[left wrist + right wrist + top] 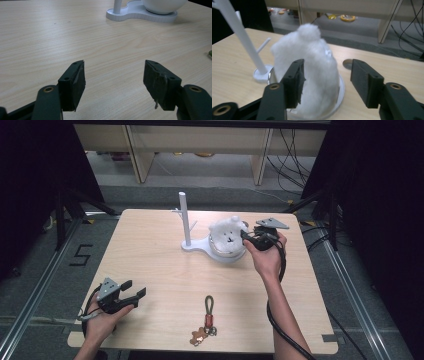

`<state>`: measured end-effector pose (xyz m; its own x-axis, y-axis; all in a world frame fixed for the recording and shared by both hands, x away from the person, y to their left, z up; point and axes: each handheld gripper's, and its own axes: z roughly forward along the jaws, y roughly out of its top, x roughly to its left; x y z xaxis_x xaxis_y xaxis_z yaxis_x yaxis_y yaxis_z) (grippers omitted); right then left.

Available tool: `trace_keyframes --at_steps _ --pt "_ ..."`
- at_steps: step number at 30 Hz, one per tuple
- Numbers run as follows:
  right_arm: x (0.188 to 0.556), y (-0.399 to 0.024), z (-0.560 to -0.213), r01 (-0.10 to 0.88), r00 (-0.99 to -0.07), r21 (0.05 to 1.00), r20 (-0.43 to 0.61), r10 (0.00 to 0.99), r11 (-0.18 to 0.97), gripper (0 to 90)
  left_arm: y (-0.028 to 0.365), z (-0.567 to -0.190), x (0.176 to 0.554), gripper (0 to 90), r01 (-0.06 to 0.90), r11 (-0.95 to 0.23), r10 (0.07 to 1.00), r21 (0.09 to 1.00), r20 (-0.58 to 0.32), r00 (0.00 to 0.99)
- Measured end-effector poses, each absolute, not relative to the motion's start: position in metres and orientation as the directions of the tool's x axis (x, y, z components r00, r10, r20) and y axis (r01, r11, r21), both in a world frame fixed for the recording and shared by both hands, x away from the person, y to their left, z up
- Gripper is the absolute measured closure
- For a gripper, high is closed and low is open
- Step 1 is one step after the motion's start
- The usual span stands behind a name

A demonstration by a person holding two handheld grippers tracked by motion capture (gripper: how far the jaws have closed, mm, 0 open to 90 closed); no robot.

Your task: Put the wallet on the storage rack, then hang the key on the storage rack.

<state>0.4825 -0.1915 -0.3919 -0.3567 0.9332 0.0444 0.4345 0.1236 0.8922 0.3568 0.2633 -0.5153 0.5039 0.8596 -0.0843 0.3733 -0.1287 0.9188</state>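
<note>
White plush toy [228,236] is sitting in the bowl of the white stand [200,246]; your right gripper [246,238] is hovering beside it, jaws spread, while your left gripper [134,289] is resting apart, jaws spread.

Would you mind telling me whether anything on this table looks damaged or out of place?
Only small wear: the left gripper has frayed, chipped pad edges. The fluffy white toy sits in the bowl of the white stand, and the keychain lies flat.
</note>
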Motion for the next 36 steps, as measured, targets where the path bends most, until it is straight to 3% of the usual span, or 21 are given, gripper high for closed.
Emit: trace_keyframes --at_steps 5,9,10,11,14,19,22,25,27,33,36 --pt "0.463 -0.198 -0.396 0.514 -0.37 0.852 0.114 0.922 0.102 62.1 0.258 -0.512 0.357 31.9 0.364 -0.137 0.847 0.921 -0.081 0.526" --pt "0.451 -0.203 -0.401 0.559 -0.385 0.824 0.155 0.91 0.097 66.5 0.254 -0.511 0.356 32.0 0.355 -0.15 0.834 0.923 -0.075 0.547" --pt "0.448 -0.204 -0.403 0.572 -0.392 0.815 0.168 0.905 0.096 67.5 0.251 -0.512 0.354 32.1 0.383 -0.113 0.84 0.917 -0.119 0.53" --pt "0.446 -0.204 -0.405 0.584 -0.397 0.806 0.178 0.9 0.098 68.2 0.251 -0.511 0.355 32.2 0.362 -0.147 0.831 0.921 -0.083 0.55" --pt "0.441 -0.205 -0.411 0.622 -0.404 0.778 0.22 0.888 0.09 71.5 0.247 -0.509 0.354 32.6 0.375 -0.148 0.823 0.915 -0.096 0.559" --pt "0.433 -0.204 -0.416 0.673 -0.378 0.732 0.223 0.899 0.102 68.5 0.237 -0.503 0.35 33.7 0.423 -0.119 0.812 0.898 -0.157 0.562" --pt "0.431 -0.203 -0.418 0.671 -0.403 0.725 0.179 0.897 0.157 64.8 0.234 -0.5 0.348 33.9 0.43 -0.128 0.801 0.894 -0.163 0.576" --pt "0.424 -0.194 -0.418 0.724 -0.364 0.679 0.23 0.903 0.119 63.7 0.231 -0.498 0.346 34.0 0.447 -0.13 0.803 0.885 -0.171 0.572" --pt "0.425 -0.195 -0.422 0.718 -0.407 0.674 0.199 0.892 0.177 63.0 0.229 -0.496 0.345 34.3 0.45 -0.131 0.798 0.884 -0.176 0.577" --pt "0.415 -0.182 -0.428 0.806 -0.358 0.573 0.268 0.894 0.151 61.7 0.22 -0.495 0.346 34.4 0.45 -0.146 0.786 0.881 -0.173 0.593" --pt "0.412 -0.182 -0.432 0.803 -0.398 0.556 0.237 0.886 0.212 61.4 0.217 -0.495 0.347 34.4 0.455 -0.16 0.786 0.876 -0.166 0.595"
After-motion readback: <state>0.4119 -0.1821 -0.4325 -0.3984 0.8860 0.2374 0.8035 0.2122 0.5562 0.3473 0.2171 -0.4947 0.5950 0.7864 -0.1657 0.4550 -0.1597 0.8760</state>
